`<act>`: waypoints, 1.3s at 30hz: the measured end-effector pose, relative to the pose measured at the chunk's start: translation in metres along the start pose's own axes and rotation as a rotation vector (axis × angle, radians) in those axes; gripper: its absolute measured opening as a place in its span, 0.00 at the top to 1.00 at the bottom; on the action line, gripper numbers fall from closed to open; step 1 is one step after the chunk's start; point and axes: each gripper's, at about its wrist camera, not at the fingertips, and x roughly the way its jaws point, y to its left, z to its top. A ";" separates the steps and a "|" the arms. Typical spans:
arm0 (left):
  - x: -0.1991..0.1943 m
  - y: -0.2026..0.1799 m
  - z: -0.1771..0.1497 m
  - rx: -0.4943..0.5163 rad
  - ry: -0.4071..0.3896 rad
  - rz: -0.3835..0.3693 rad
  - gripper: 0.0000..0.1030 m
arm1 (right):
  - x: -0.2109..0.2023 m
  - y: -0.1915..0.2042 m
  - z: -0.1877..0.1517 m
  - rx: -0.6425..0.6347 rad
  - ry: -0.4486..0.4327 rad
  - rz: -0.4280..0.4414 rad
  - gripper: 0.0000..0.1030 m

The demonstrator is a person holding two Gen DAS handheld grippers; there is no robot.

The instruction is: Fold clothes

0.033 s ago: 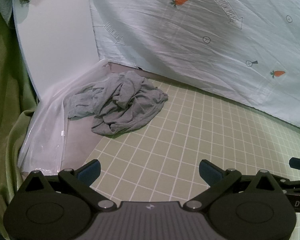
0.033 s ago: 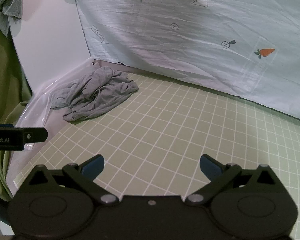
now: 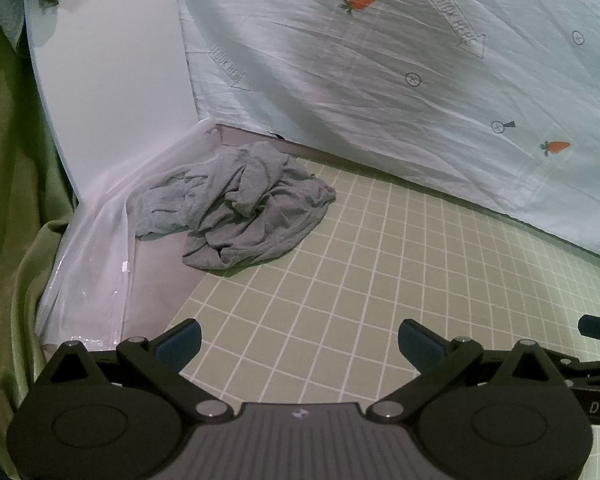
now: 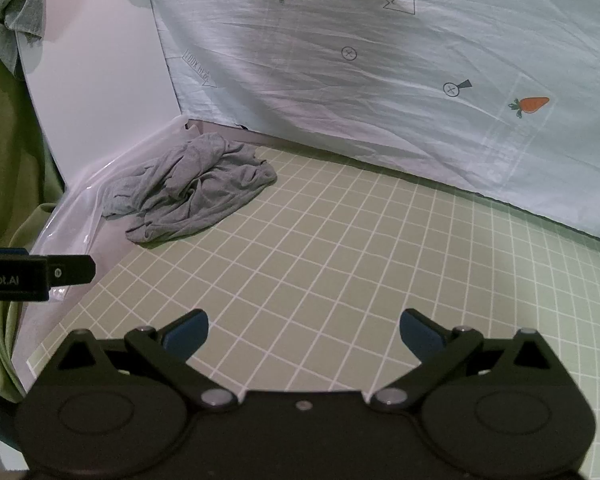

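A crumpled grey garment (image 3: 240, 208) lies in a heap at the far left corner of the green grid mat (image 3: 380, 280); it also shows in the right wrist view (image 4: 192, 192). My left gripper (image 3: 300, 344) is open and empty, low over the mat's near left part, well short of the garment. My right gripper (image 4: 304, 332) is open and empty, over the mat to the right of the left one. The left gripper's body (image 4: 32, 276) shows at the left edge of the right wrist view.
A pale blue sheet with carrots and arrows (image 3: 420, 80) hangs behind the mat. A white panel (image 3: 112, 80) stands at the left, with clear plastic film (image 3: 92, 264) at its foot. Green cloth (image 3: 8, 200) hangs far left. Another grey cloth (image 4: 16, 12) drapes over the panel's top.
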 end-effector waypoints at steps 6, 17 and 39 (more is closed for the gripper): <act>0.000 0.000 0.001 0.001 -0.001 0.004 0.00 | 0.003 -0.001 0.001 0.002 0.003 0.001 0.00; -0.001 -0.004 0.001 0.001 -0.003 0.007 0.00 | 0.002 -0.001 -0.001 0.005 0.003 -0.002 0.00; -0.001 0.001 0.001 -0.002 -0.001 0.002 0.00 | 0.000 -0.003 -0.001 0.019 0.006 -0.003 0.00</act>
